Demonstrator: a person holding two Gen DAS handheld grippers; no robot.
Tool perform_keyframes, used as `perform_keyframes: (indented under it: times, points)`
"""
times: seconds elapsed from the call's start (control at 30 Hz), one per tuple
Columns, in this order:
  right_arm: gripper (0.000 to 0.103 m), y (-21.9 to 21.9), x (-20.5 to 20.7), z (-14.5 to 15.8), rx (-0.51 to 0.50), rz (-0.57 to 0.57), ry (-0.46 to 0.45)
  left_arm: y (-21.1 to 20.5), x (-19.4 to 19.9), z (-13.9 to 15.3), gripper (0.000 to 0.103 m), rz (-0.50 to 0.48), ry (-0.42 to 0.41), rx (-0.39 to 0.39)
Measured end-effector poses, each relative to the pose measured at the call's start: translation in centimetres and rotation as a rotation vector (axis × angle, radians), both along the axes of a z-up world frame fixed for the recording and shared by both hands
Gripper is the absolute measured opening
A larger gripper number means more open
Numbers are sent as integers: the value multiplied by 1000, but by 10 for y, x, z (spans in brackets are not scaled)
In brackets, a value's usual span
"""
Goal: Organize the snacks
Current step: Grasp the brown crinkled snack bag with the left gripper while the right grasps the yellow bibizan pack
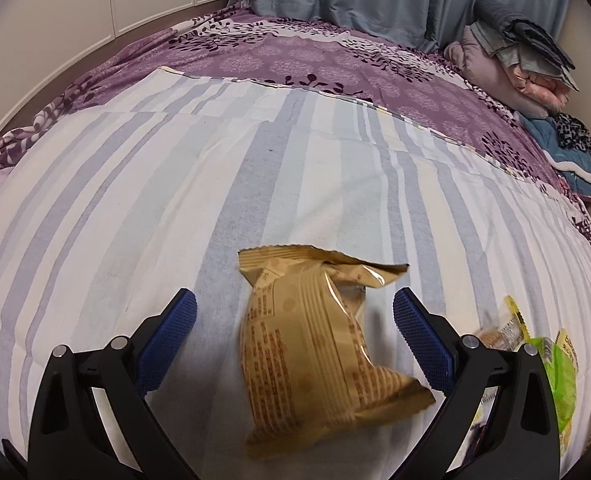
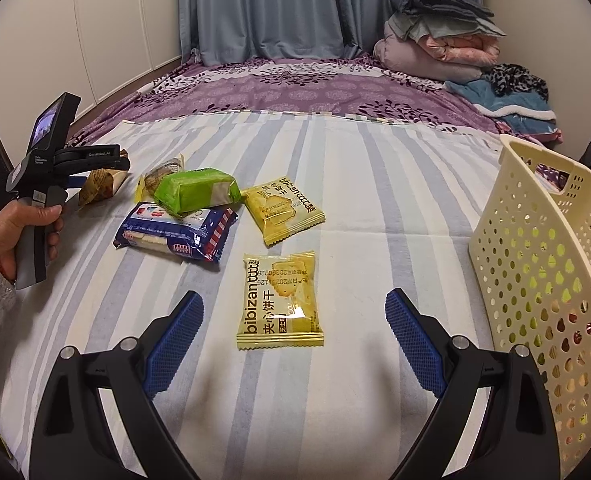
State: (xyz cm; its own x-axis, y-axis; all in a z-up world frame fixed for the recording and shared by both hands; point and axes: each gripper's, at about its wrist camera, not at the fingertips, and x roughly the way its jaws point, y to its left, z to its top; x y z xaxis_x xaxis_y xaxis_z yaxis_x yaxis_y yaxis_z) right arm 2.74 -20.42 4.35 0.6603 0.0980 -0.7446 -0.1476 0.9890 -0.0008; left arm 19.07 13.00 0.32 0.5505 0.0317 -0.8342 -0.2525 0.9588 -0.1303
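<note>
Now my left tool (image 1: 294, 334) gapes around a tan snack packet (image 1: 315, 344) on the bed (image 1: 135, 208), untouched; right tool (image 2: 294, 330) open over a yellow biscuit packet (image 2: 281, 300), basket (image 2: 535, 264) right.

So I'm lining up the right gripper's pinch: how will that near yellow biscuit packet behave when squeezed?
The yellow biscuit packet lies flat between the open right gripper, so it probably weighs little. Its glossy film may slip. The biscuit pictured on it suggests it could crack under pressure.

Snack packets (image 2: 280, 298) scattered, cream basket (image 2: 535, 256) beside
</note>
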Motion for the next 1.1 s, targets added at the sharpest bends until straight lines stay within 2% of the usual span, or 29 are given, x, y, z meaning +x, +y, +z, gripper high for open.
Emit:
perform_keyframes:
  times: [0.33,0.5,0.63,0.7,1.1]
  points:
    - [92,6,14,-9,0,0,18,-2,5,-5,100,-5,-20,39]
    - [92,5,19,-15,-2,-10,31,0,-1,-3,87,-6,-44,32]
    - [92,5,21,-18,-2,-16,38,4,-7,0,70,8,-59,16]
    - [92,5,21,-19,-4,-15,40,8,-9,0,65,17,-66,3]
    - [92,2,27,-25,41,-19,72,9,-36,26,57,13,-146,-48]
